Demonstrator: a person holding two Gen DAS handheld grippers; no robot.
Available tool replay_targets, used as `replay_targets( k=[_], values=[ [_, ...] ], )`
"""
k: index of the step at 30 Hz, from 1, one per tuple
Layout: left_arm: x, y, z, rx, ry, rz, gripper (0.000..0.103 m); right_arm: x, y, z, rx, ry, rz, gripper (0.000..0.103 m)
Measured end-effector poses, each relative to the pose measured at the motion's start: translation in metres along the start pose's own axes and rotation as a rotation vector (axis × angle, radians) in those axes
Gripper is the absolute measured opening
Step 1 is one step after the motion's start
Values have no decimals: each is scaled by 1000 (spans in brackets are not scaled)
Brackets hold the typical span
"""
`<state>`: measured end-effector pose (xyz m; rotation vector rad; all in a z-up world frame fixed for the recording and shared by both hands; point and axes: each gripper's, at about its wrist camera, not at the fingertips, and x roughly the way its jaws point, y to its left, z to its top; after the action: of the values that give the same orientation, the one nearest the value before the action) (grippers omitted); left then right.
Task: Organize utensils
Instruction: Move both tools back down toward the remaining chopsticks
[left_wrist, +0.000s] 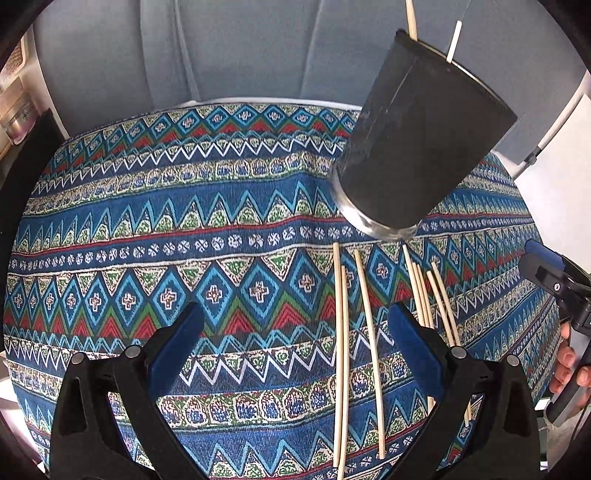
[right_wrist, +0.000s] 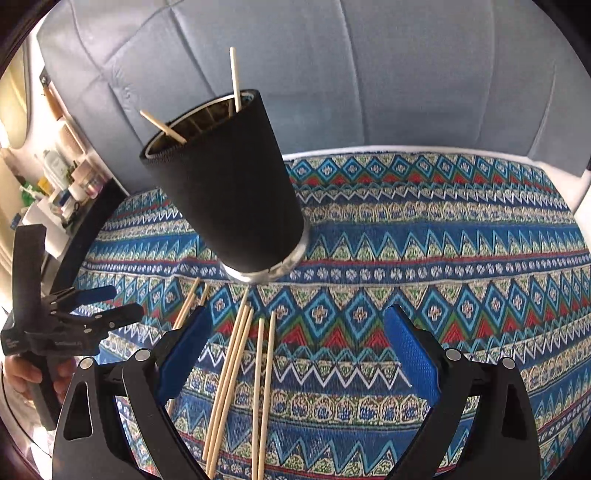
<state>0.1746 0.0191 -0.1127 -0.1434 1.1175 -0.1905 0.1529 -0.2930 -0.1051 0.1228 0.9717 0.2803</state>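
A black cup (right_wrist: 229, 192) with a metal base stands on the patterned cloth (right_wrist: 443, 236). Two wooden chopsticks (right_wrist: 234, 79) lean inside it. Several more chopsticks (right_wrist: 236, 369) lie side by side on the cloth in front of the cup. My right gripper (right_wrist: 295, 343) is open just above them; some run between its blue-padded fingers. In the left wrist view the cup (left_wrist: 424, 140) is at the upper right and the loose chopsticks (left_wrist: 369, 332) lie by the right finger of my open left gripper (left_wrist: 295, 332), which holds nothing.
A grey-blue padded backrest (right_wrist: 369, 74) rises behind the round table. A shelf with bottles (right_wrist: 55, 177) stands far left. The other gripper (right_wrist: 92, 310) and a hand (right_wrist: 22, 373) sit at the left edge. The cloth's left part (left_wrist: 147, 240) has nothing on it.
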Motion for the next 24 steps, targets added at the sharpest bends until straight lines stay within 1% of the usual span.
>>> replay_targets(
  k=[6,8,11,13,15,17,19,22,24],
  values=[
    [19,-2,-12,-16,73,9,97,17,-8,-31,3,84,-32,90],
    [25,-3,-18,-12,94,25,97,23,-9,-39,-8,112,-47,90],
    [32,-3,-25,4,120,62,97,31,-7,-48,-41,141,-70,90],
    [36,-3,-28,19,132,83,97,37,-4,-53,-68,162,-100,90],
    [41,-4,-31,42,144,125,97,43,-2,-56,-86,183,-122,90],
    [42,-8,-33,67,137,141,98,48,-1,-59,-94,203,-140,90],
    [45,-9,-32,66,143,149,98,52,0,-61,-99,216,-153,90],
    [57,-13,-28,76,173,184,99,59,2,-63,-124,230,-188,90],
    [65,-18,-20,80,168,183,99,58,2,-65,-127,234,-188,90]
  ],
)
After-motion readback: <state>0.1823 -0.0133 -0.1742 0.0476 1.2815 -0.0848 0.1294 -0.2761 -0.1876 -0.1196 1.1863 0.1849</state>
